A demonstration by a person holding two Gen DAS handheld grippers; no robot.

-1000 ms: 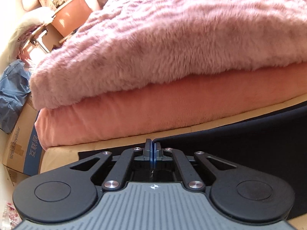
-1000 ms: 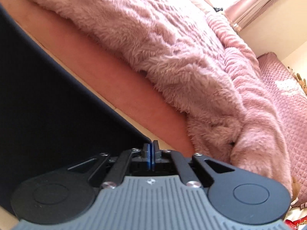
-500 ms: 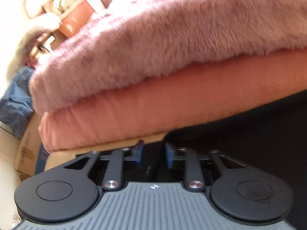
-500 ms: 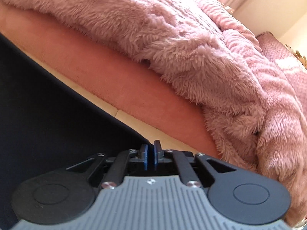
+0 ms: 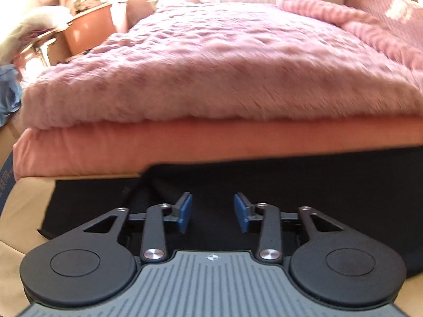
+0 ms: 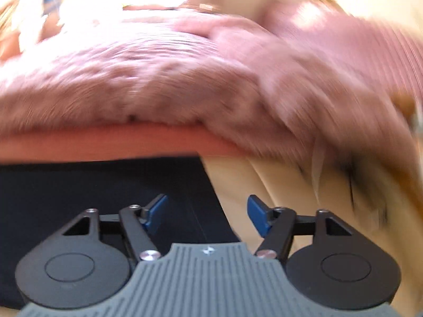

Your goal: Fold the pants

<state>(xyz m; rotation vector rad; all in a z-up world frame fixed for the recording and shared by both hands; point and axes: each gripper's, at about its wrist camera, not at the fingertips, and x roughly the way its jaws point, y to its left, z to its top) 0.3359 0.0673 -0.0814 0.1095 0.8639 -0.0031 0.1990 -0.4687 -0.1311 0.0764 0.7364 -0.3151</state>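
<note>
The black pants (image 5: 304, 177) lie flat on a cream sheet (image 5: 29, 198), folded over, with a lower layer showing at the left edge. My left gripper (image 5: 212, 215) is open and empty just above the pants' left part. In the right wrist view the pants (image 6: 92, 182) fill the lower left and end at a right edge. My right gripper (image 6: 207, 212) is open and empty over that right edge. The right wrist view is blurred by motion.
A fluffy pink blanket (image 5: 224, 74) on a salmon quilt (image 5: 185, 142) lies just behind the pants, and also shows in the right wrist view (image 6: 158, 84). An orange tub (image 5: 90, 30) and clutter stand at the far left. Cream sheet (image 6: 277, 185) lies to the right of the pants.
Both grippers were shut on the pants' edge and have opened and let go. The pants now lie flat. Both cameras have tilted up and pulled back a little.
</note>
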